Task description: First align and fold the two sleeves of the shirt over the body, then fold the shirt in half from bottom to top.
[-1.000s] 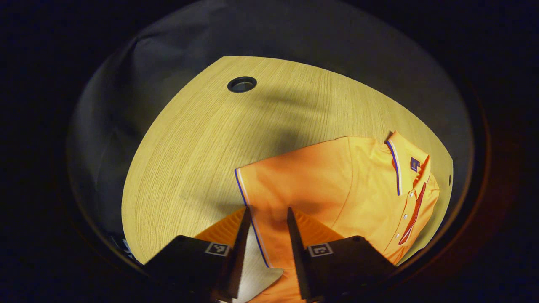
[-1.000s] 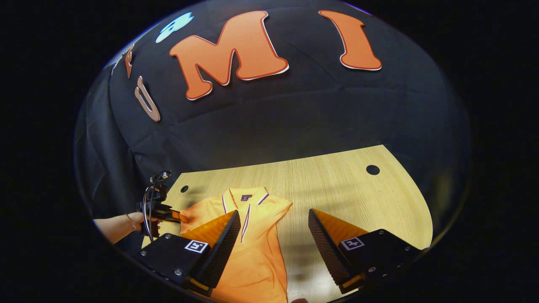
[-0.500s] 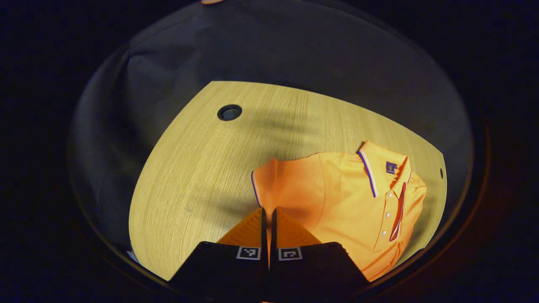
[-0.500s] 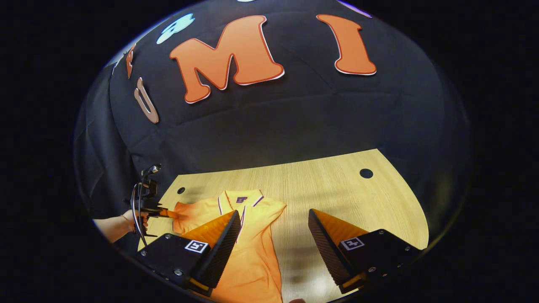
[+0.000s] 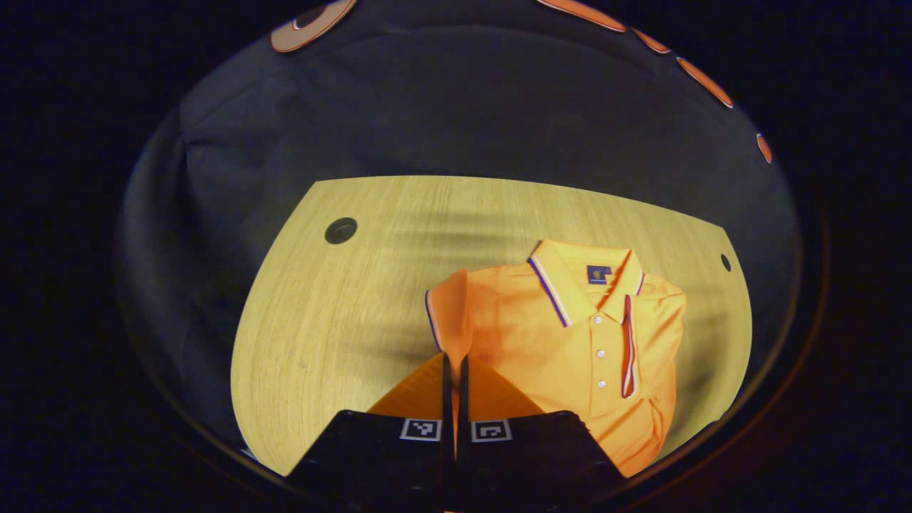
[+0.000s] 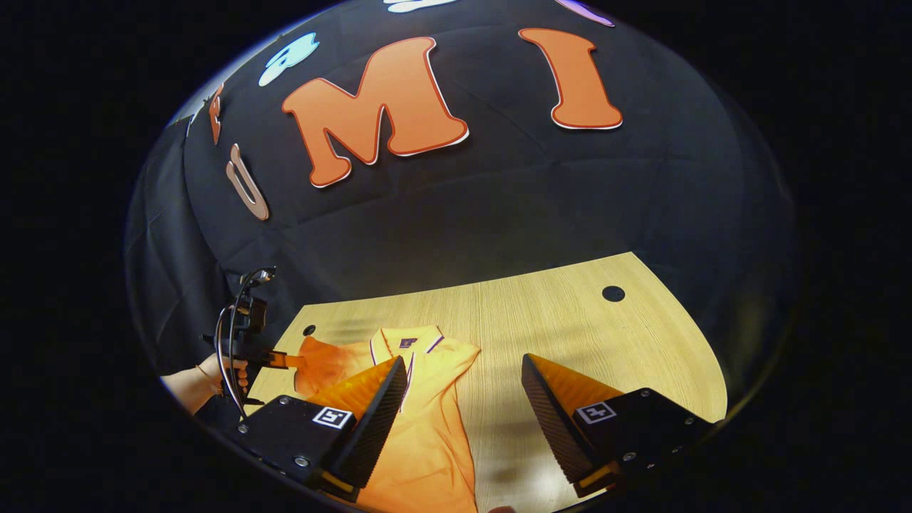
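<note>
I lift one sleeve to fold it over the shirt.

The orange shirt (image 5: 584, 356) lies flat on the wooden surface (image 5: 342, 313). My left tool (image 5: 453, 363) pinches its sleeve (image 5: 449, 320) tight. I should pull it slowly across, keeping it smooth. My right tool (image 6: 463, 377) waits wide open, holding nothing.

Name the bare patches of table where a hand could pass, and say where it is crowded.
Free: the table right of the shirt, out to the hole; and the wood left of the sleeve. Crowded: at the sleeve, pinched by the left gripper.
</note>
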Demonstrator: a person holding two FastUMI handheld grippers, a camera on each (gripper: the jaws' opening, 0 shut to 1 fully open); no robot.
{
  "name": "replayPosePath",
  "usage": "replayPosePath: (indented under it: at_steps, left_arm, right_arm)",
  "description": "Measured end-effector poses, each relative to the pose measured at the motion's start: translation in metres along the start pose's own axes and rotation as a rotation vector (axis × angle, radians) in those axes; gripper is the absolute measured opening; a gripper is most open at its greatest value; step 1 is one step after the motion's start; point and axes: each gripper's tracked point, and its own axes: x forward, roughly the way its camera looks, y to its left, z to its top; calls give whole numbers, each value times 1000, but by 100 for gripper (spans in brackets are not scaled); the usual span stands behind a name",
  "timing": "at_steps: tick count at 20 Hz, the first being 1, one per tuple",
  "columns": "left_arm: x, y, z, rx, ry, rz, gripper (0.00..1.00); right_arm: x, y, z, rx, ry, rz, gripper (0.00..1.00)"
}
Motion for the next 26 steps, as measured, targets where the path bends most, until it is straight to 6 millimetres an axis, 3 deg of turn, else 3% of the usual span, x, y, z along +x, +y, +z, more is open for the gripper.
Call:
replayPosePath:
  at_steps: [7, 10, 13, 15, 18, 22, 26]
  left_arm:
    - [4, -94, -12, 45, 43, -154, 1]
    - [8, -118, -18, 62, 57, -194, 4]
    - [8, -136, -25, 48, 72, -255, 19]
    - [8, -143, -27, 36, 69, -281, 21]
    - [-6, -144, -33, 11, 40, -326, 95]
    - [-42, -107, -48, 23, -27, -275, 98]
    - [-90, -77, -85, -33, -52, -302, 98]
  right_arm:
    - [-6, -14, -10, -19, 11, -18, 98]
    - [-8, -17, -14, -13, 22, -17, 98]
    - [-8, -21, -20, -9, 34, -27, 98]
    - [-8, -25, -27, -9, 48, -52, 98]
    - [-6, -22, -35, -28, 61, -65, 98]
    - [-10, -6, -53, -53, 96, -54, 98]
    - [-24, 9, -85, -97, 158, -52, 98]
